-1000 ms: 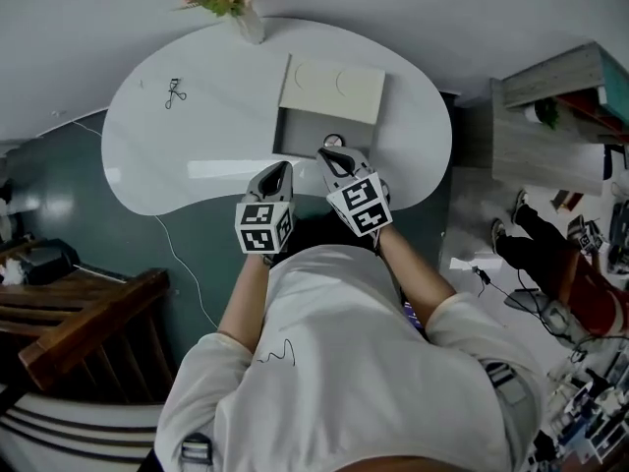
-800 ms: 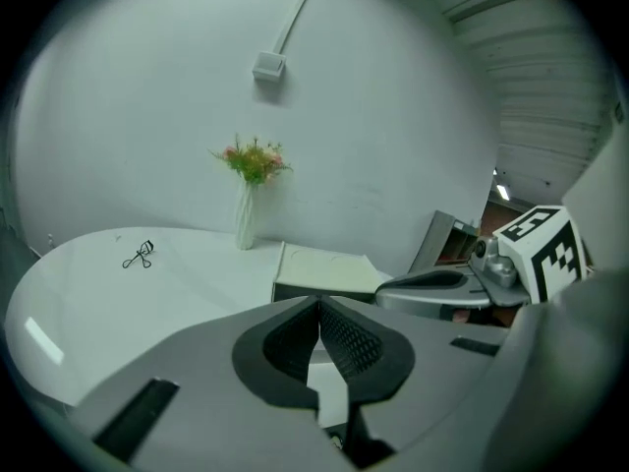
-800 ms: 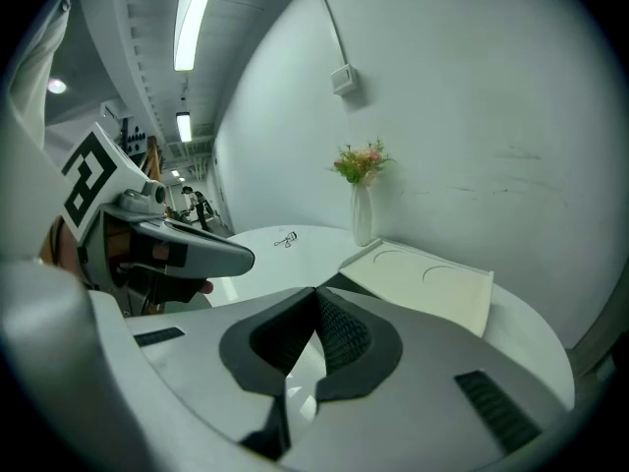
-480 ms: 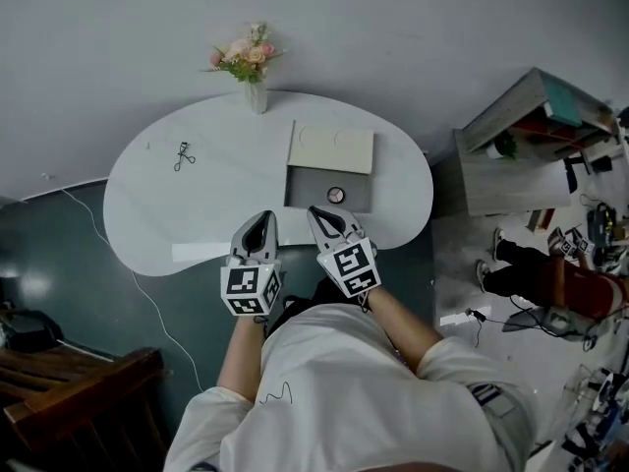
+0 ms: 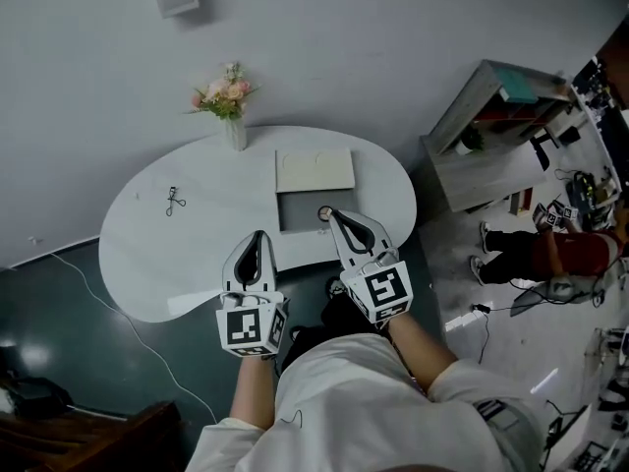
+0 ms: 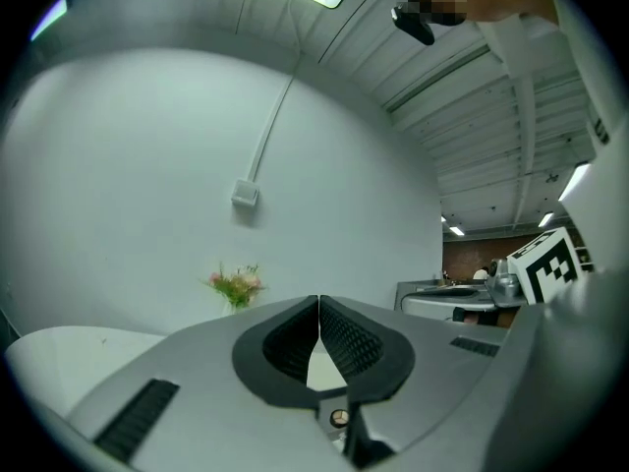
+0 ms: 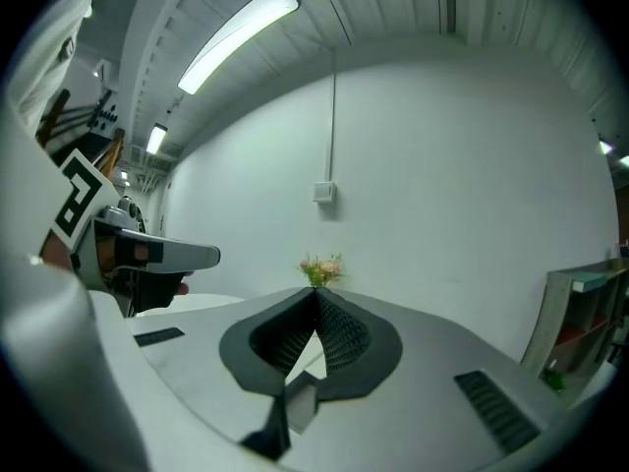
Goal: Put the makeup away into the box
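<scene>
An open grey box (image 5: 298, 212) sits on the white table (image 5: 157, 254), with its cream lid (image 5: 314, 170) lying just behind it. A small round makeup compact (image 5: 323, 212) rests in the box's right part. An eyelash curler (image 5: 174, 201) lies at the table's left. My left gripper (image 5: 257, 236) hangs above the table's front edge, shut and empty. My right gripper (image 5: 334, 214) is beside it over the box's right corner, also shut with nothing held. In the left gripper view the jaws (image 6: 319, 300) meet tip to tip; the right gripper view shows its jaws (image 7: 316, 291) likewise together.
A vase of pink flowers (image 5: 232, 106) stands at the table's back edge. A grey shelf unit (image 5: 491, 126) is to the right, with a seated person (image 5: 550, 254) beyond it. A cable (image 5: 118, 313) trails over the dark floor on the left.
Both grippers have risen from the table's front edge, still shut. The head view has lifted, so the table looks smaller and more wall shows.
</scene>
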